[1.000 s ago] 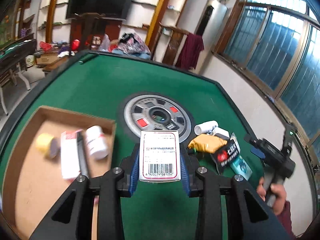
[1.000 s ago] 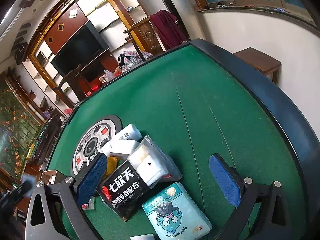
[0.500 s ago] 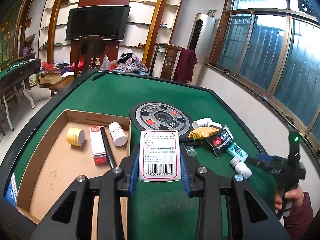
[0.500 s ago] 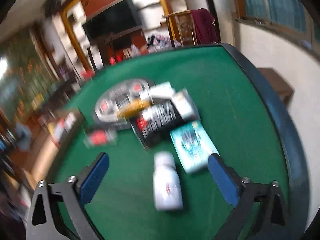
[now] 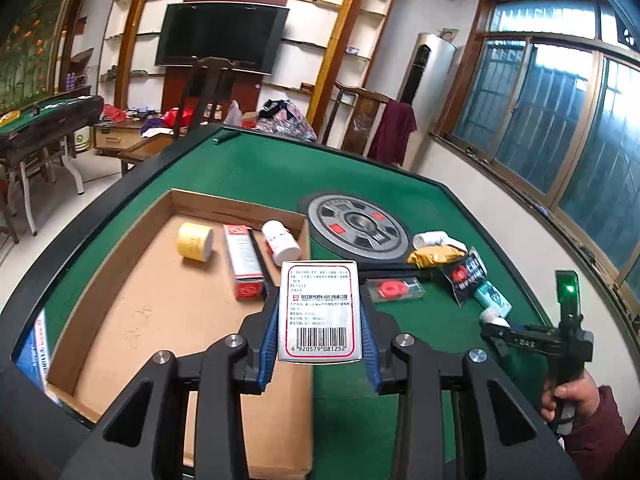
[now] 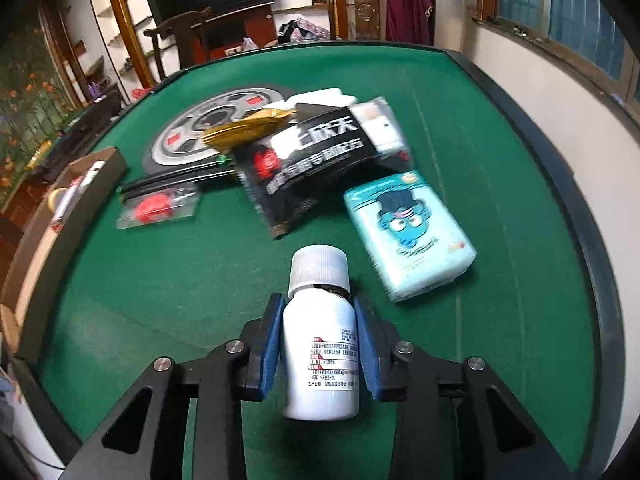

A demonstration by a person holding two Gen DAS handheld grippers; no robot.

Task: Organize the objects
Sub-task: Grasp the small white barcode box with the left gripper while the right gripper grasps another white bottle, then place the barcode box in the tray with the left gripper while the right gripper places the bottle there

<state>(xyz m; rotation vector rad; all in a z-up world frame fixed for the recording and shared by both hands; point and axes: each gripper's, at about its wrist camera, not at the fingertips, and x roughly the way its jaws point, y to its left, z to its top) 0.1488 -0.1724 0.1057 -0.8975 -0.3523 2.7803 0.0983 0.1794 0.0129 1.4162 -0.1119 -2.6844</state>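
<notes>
My left gripper [image 5: 319, 304] is shut on a white medicine box with a barcode [image 5: 320, 320], held above the near right edge of the open cardboard tray [image 5: 120, 280]. The tray holds a yellow tape roll [image 5: 195, 240], a red-and-white carton [image 5: 244, 260], a white bottle [image 5: 280, 236] and a black pen. My right gripper [image 6: 318, 308] points down at the green table [image 6: 160, 280]. Its jaws are closing, and the blue pads sit against the sides of a white pill bottle [image 6: 320, 344] with a ribbed cap.
Beyond the bottle lie a blue tissue pack [image 6: 408, 232], a black pouch [image 6: 308, 156], a yellow packet [image 6: 248, 126], a red item in a clear bag [image 6: 156, 206] and a round grey disc [image 6: 188, 136]. The table's dark rim [image 6: 592, 240] curves along the right.
The left gripper has carried the medicine box leftward over the tray's edge. The right gripper swung down over the white pill bottle and its jaws have come in from wide open onto it.
</notes>
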